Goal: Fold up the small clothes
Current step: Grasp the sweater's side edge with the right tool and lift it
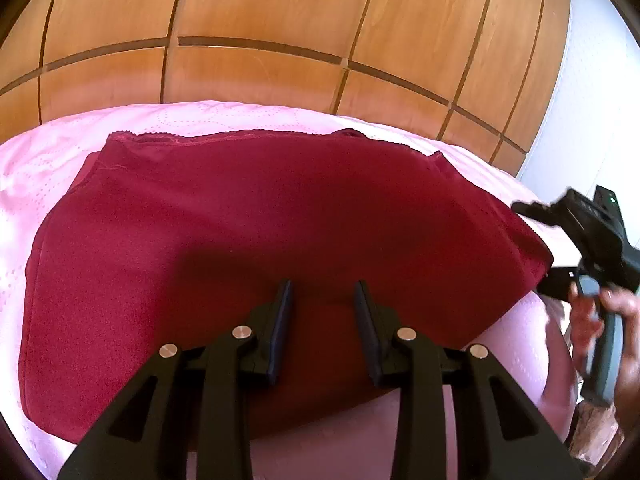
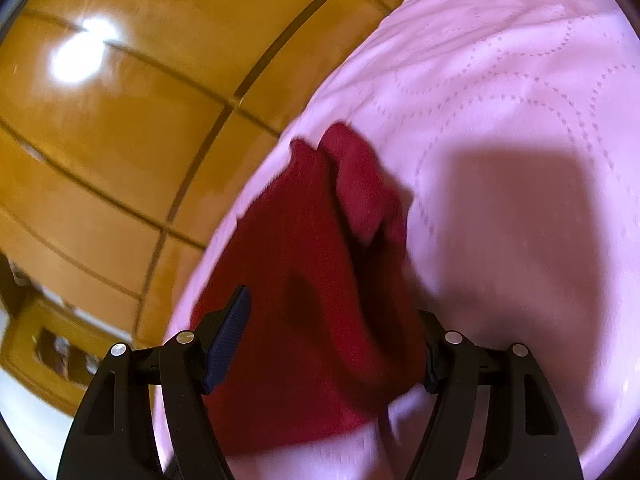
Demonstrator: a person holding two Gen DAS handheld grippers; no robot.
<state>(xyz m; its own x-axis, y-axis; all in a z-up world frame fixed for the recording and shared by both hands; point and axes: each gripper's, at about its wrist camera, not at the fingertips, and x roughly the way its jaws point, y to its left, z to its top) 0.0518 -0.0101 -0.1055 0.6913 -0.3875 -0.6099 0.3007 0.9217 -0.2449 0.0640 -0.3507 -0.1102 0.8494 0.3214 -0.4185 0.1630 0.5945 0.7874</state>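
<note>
Lying flat on pink bedspread [image 1: 60, 152]: red garment [image 1: 260, 220].

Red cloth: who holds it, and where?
Left gripper straddles the near edge of the dark red fabric garment, not pinching. Right gripper at its corner: cannot tell.

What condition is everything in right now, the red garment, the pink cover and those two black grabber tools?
Red garment: lying spread on the cover, mostly flat, right side bunched.
Pink cover: spread out, under the garment.
Left gripper: jaws apart, over the garment's near edge, gripping nothing.
Right gripper: jaws wide open, straddling the garment's end, not pinching it.
</note>
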